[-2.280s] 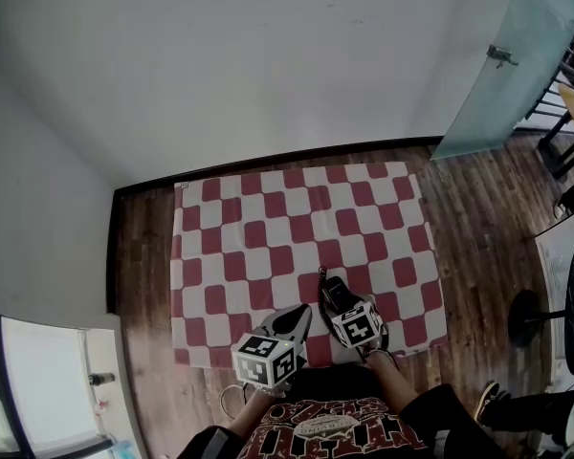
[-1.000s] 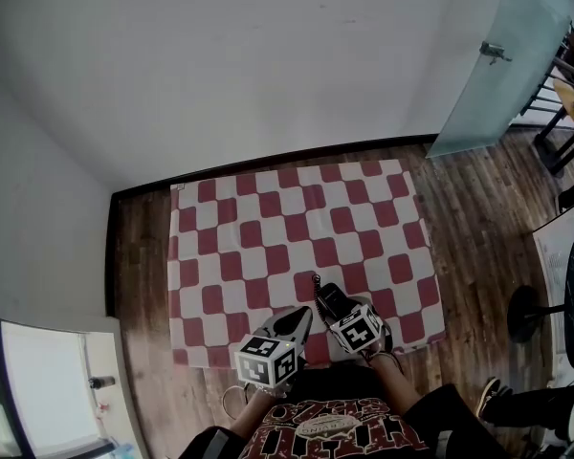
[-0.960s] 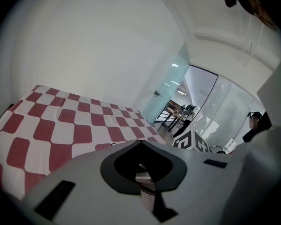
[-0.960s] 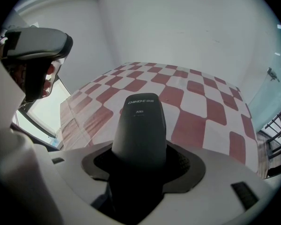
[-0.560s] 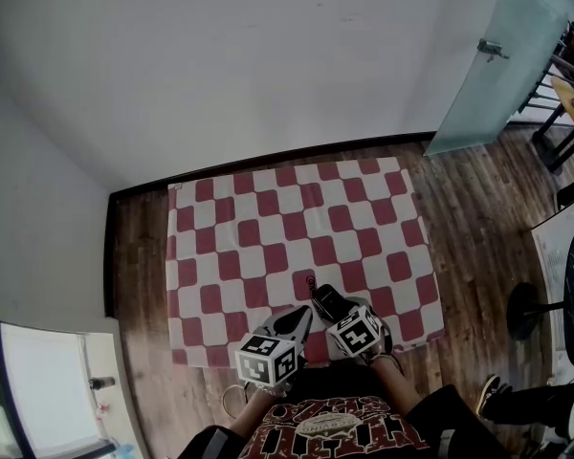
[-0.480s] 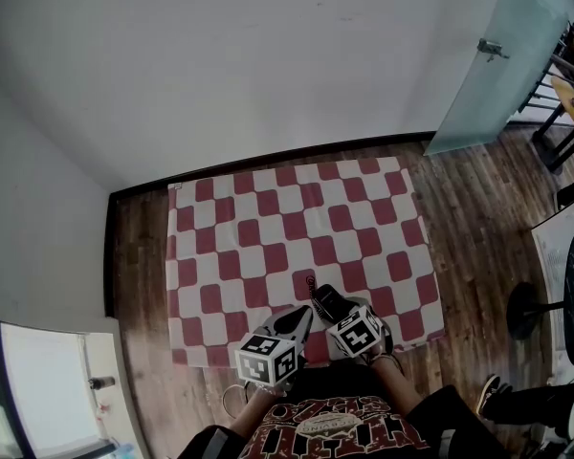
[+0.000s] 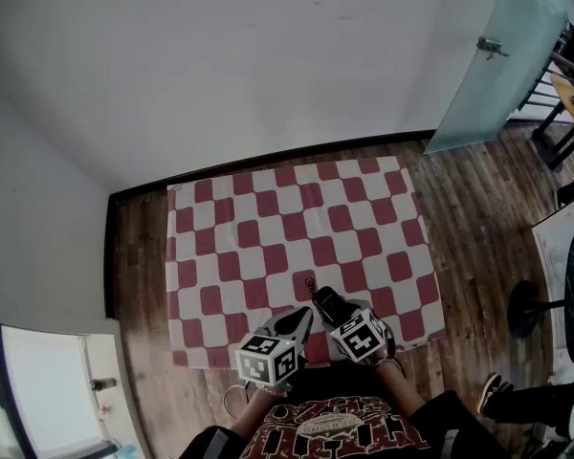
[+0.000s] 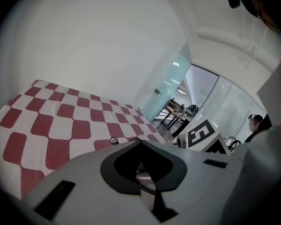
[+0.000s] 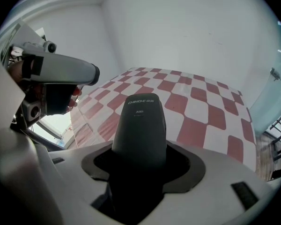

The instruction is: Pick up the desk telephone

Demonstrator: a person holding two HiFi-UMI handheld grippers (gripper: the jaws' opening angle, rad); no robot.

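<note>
A black telephone handset [image 7: 325, 303] [image 9: 140, 121] with white print on its back sticks out from between the jaws of my right gripper [image 7: 334, 313] [image 9: 140, 159], which is shut on it. It hangs just above the near edge of the red-and-white checked cloth [image 7: 287, 223]. A small loop of coiled cord [image 7: 309, 283] [image 8: 114, 140] shows at its far end. My left gripper [image 7: 303, 316] [image 8: 140, 142] is beside it on the left, jaws together and nothing held. The left gripper's body [image 9: 61, 69] also appears in the right gripper view.
White walls [image 7: 220, 65] stand behind and left of the cloth. Dark wood floor [image 7: 469, 218] surrounds it. A frosted glass door [image 7: 502, 65] is at the upper right. A round black stand base [image 7: 529, 316] and a person's shoe [image 7: 488, 397] lie to the right.
Hardly anything: the right gripper keeps its hold on the handset, and both grippers stay at the cloth's near edge. The head view has drifted slightly.
</note>
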